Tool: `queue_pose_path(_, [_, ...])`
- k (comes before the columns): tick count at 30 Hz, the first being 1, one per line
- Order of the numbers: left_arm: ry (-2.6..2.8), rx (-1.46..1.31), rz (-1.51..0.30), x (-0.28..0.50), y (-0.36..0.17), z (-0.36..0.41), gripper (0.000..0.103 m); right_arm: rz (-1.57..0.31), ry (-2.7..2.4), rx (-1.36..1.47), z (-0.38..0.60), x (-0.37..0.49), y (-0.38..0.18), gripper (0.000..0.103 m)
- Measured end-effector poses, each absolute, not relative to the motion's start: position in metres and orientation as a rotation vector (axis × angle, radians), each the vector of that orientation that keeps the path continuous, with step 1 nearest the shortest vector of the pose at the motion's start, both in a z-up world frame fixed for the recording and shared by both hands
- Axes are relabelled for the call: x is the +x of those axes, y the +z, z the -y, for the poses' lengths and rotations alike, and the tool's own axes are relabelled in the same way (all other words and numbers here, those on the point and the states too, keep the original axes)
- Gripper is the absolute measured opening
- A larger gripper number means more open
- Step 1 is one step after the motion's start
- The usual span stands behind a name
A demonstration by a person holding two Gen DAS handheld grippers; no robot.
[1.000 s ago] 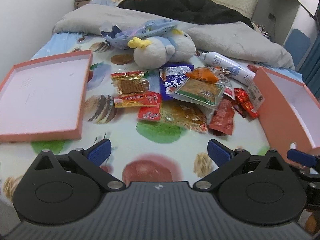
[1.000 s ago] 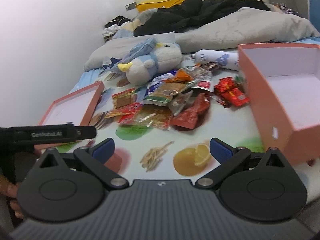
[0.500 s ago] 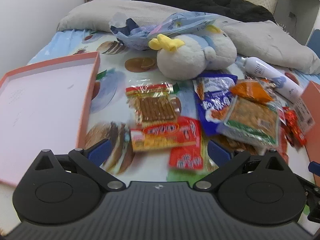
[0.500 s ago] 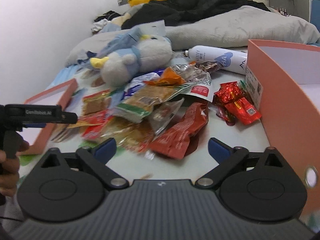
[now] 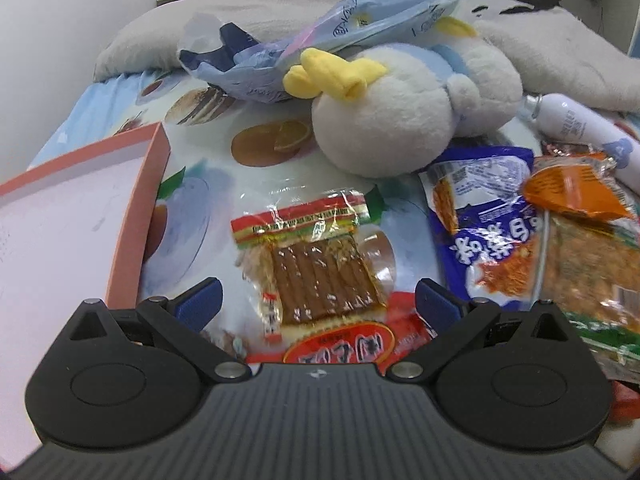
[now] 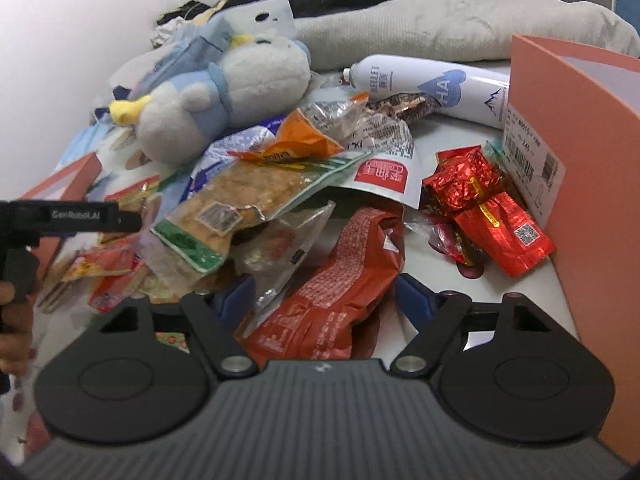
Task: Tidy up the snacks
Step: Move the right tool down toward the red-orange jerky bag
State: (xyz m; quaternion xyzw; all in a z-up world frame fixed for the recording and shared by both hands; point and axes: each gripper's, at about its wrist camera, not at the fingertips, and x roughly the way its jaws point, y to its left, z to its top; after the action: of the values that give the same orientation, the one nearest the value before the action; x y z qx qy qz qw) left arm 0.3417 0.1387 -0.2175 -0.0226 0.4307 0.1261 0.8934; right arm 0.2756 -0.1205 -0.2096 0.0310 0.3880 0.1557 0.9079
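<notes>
Both tongs have dropped closer: left tongs (image 5: 318, 304) spread around the brown snack packet (image 5: 316, 272), right tongs (image 6: 325, 300) closing around the red pouch (image 6: 328, 280).

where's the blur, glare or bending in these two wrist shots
Left wrist view: the brown-strip snack packet is fairly sharp with small glints on its film; the pink box lid bows at the frame edge. Right wrist view: the plush toy looks soft; the red foil packets sparkle with glare; the pink box curves from the fisheye.
</notes>
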Motion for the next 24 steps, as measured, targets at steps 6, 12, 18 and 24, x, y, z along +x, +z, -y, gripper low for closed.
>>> queue_pose_path(6, [0.271, -0.025, -0.89, 0.35, -0.222, -0.138, 0.103, -0.786, 0.322, -0.018, 0.111, 0.272, -0.212, 0.078])
queue_pose_path(12, [0.274, -0.07, -0.905, 0.354, -0.23, -0.142, 0.099, -0.797, 0.337, -0.046, 0.112, 0.273, -0.21, 0.066])
queue_pose_path(18, [0.268, -0.096, -0.88, 0.352, -0.233, -0.146, 0.093, -0.802, 0.346, -0.061, 0.114, 0.268, -0.207, 0.057])
queue_pose_path(24, [0.25, -0.095, -0.89, 0.342, -0.232, -0.141, 0.089, -0.812, 0.351, -0.062, 0.121, 0.261, -0.206, 0.056])
